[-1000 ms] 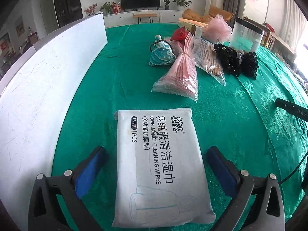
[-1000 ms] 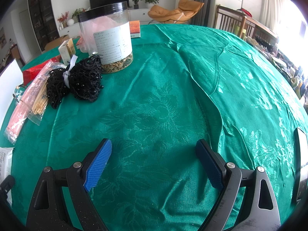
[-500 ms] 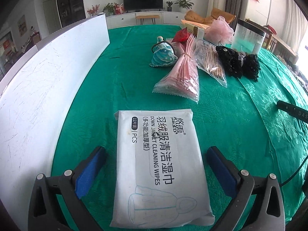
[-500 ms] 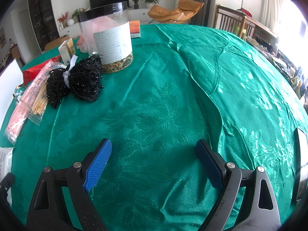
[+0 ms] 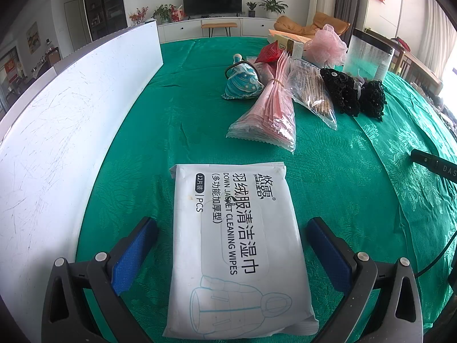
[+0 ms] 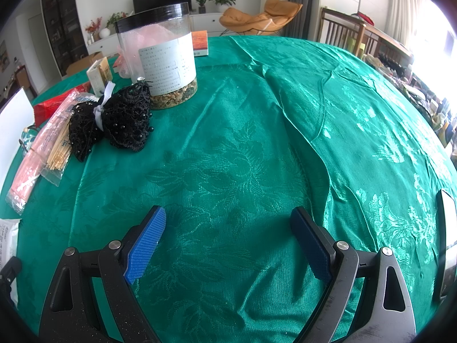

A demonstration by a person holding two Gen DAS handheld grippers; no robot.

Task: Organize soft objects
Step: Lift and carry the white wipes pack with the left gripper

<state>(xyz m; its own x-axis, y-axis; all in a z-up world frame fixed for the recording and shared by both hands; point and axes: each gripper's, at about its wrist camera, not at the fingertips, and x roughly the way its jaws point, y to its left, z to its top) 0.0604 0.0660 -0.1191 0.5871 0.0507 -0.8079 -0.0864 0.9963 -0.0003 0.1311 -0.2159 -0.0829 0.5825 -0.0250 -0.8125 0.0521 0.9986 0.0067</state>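
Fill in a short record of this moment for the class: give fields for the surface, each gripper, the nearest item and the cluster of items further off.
surface: green tablecloth
left gripper: open, straddling the wipes pack, pads apart from it
right gripper: open, over bare cloth
nearest item: white wipes pack, lying flat
far cluster: blue pouch, pink packets, black lace bundle, clear jar

Wipes pack (image 6: 7,238) cropped at left edge

wipes pack (image 5: 237,245), "DOWN JACKET CLEANING WIPES", "PCS"
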